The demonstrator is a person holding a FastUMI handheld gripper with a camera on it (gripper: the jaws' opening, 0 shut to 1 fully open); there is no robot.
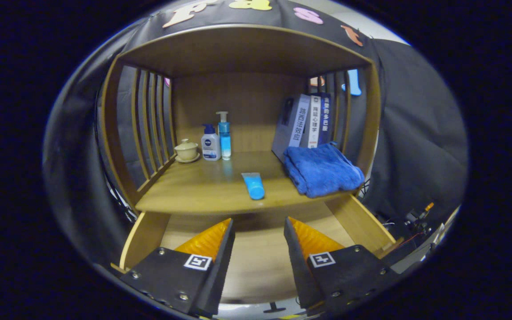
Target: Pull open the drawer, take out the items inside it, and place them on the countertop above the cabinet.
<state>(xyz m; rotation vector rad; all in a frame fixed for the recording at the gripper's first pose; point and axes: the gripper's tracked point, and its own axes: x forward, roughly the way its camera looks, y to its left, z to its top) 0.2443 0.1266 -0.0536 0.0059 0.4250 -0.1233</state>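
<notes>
We count on countertop (202, 189): 1 blue tube (253, 185), 1 towel (322, 171), 2 pump bottles (217, 141), 1 lidded cup (186, 150), 3 bks (307, 121) (leaning). Drawer (142, 235) open below; gripper (259, 234) fingers apart w/ nothing held.

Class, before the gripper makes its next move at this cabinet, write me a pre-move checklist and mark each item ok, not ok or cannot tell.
1. Drawer pulled open: ok, its side walls stick out below the countertop.
2. Gripper free: ok, fingers apart over the drawer, nothing between them.
3. Drawer emptied: cannot tell; the floor seen between the fingers is bare, but the fingers hide part of it.
4. Tube on the countertop: ok, lying near the front edge.
5. Towel on the countertop: ok, though a corner reaches the front edge.
</notes>
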